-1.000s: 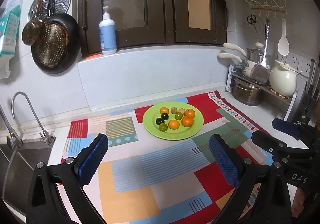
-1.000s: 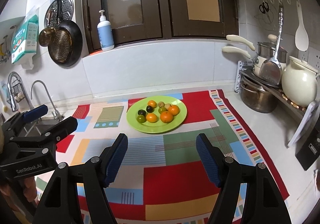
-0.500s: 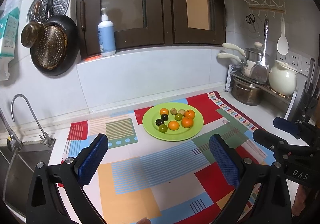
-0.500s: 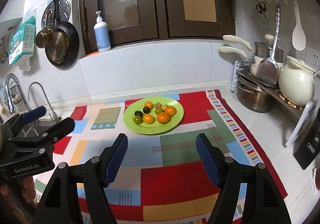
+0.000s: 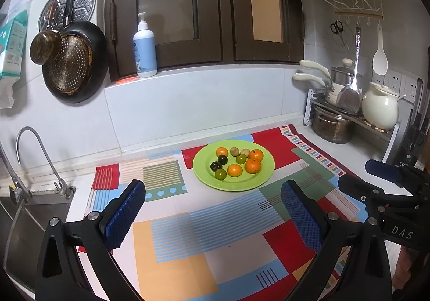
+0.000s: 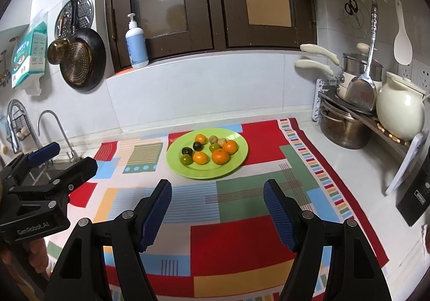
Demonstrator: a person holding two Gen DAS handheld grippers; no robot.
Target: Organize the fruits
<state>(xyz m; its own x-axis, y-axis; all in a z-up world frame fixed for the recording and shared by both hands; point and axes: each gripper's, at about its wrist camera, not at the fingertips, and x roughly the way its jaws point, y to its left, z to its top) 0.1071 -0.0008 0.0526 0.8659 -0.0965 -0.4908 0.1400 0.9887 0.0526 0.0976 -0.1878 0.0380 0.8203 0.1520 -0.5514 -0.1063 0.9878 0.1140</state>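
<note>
A green plate [image 5: 258, 180] sits on a colourful patchwork cloth [image 5: 188, 234] and holds several small fruits: oranges [image 5: 253, 165], dark plums [image 5: 216, 166], green ones [image 5: 220, 174] and pale brown ones [image 5: 234, 151]. It also shows in the right wrist view [image 6: 236, 164]. My left gripper [image 5: 212, 211] is open and empty, above the cloth, short of the plate. My right gripper [image 6: 217, 205] is open and empty, also short of the plate. Each gripper shows in the other's view, the right one [image 5: 387, 180] and the left one [image 6: 53, 164].
A sink with a tap [image 5: 35, 150] lies at the left. A rack with pots [image 5: 333, 123] and a cream jar [image 5: 380, 107] stands at the right. Pans [image 5: 72, 64] hang on the wall. A soap bottle [image 5: 144, 51] stands on the window ledge.
Both grippers stay open and nearly still; the views drift only slightly, and the plate and fruits have not moved.
</note>
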